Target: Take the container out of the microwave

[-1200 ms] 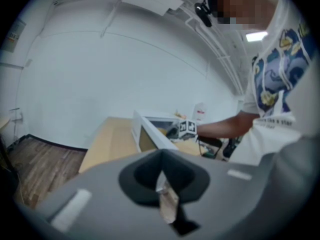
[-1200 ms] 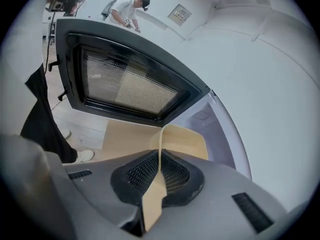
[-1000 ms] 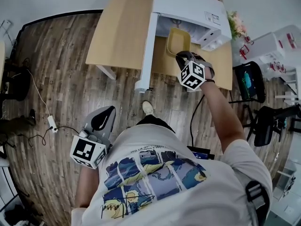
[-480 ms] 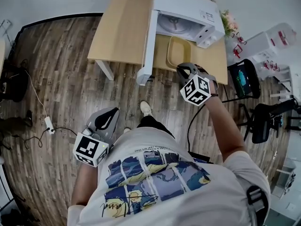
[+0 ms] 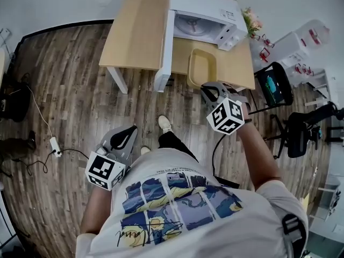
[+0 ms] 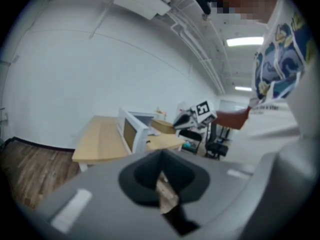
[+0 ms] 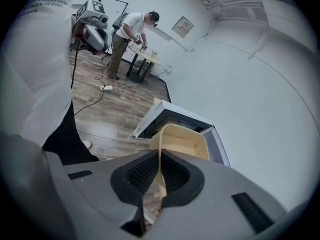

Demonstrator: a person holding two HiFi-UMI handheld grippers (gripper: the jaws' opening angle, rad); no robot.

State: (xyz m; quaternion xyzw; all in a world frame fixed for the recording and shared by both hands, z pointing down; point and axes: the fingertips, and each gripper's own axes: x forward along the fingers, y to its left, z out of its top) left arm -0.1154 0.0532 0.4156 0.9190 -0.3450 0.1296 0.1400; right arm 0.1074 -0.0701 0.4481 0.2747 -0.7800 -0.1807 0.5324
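Note:
A pale yellow rectangular container hangs over the front part of the wooden table, outside the white microwave. The microwave's door stands wide open. My right gripper is shut on the container's near rim. In the right gripper view the rim runs between the jaws of the right gripper, with the container in front of the microwave. My left gripper hangs low at my left side over the floor. In its own view the left gripper is shut and empty.
A black chair stands right of the table, with flowers and white racks beyond it. A power strip and cable lie on the wood floor at left. Another person works at a far table.
My right gripper has drawn the container out of the microwave's cavity and back toward me, over the table's front. The left gripper has barely moved.

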